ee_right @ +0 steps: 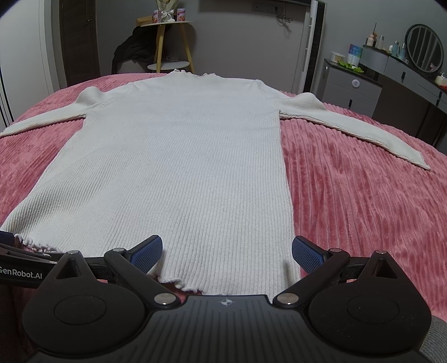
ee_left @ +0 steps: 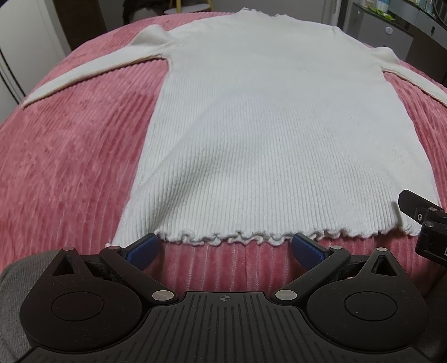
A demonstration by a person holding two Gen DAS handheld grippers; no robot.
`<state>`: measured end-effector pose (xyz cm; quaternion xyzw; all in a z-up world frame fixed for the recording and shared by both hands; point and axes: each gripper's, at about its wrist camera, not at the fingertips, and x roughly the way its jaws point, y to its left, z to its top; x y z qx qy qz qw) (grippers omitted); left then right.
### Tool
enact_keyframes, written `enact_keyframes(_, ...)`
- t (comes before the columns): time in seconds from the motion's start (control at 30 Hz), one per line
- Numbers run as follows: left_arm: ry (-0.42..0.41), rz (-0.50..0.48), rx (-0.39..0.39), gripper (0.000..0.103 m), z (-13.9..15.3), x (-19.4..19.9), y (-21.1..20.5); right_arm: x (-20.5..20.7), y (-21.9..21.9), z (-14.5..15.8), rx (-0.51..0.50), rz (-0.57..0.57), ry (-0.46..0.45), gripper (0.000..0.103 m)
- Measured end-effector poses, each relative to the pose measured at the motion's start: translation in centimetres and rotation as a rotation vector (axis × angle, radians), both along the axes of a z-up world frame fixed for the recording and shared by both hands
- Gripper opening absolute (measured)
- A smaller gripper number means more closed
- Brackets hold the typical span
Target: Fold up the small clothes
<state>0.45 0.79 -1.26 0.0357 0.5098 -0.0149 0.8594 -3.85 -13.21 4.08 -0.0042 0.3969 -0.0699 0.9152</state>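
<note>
Left gripper (ee_left: pixel 225 247) nearest, blue pads spread wide, just short of frilly hem. Right gripper (ee_right: pixel 226 251) likewise spread, empty, hovering over hem's right corner. White ribbed sweater (ee_left: pixel 265 134) lies flat on pink corduroy bedspread (ee_left: pixel 69 156), both sleeves out sideways, neck at far end.

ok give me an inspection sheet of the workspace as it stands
surface: pink ribbed plush bedspread, smooth
job's things: white ribbed knit long-sleeve top flat, unfolded, sleeves spread, frilly hem nearest
clutter: nothing seen on the bed
grippers: left gripper open just short of the hem; right gripper open over the hem's right corner, blue-padded fingers apart
cables: dark cable at a wall socket
surroundings: wooden side table, grey dresser, round mirror
</note>
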Motion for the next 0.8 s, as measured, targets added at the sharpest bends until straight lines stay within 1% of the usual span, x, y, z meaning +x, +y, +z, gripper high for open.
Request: enact_keyframes(0.8, 0.007, 0.001, 0.0, 0.103, -0.23, -0.08, 0.02, -0.02, 0.28, 0.14, 0.012, 0.004, -0.004, 0.099)
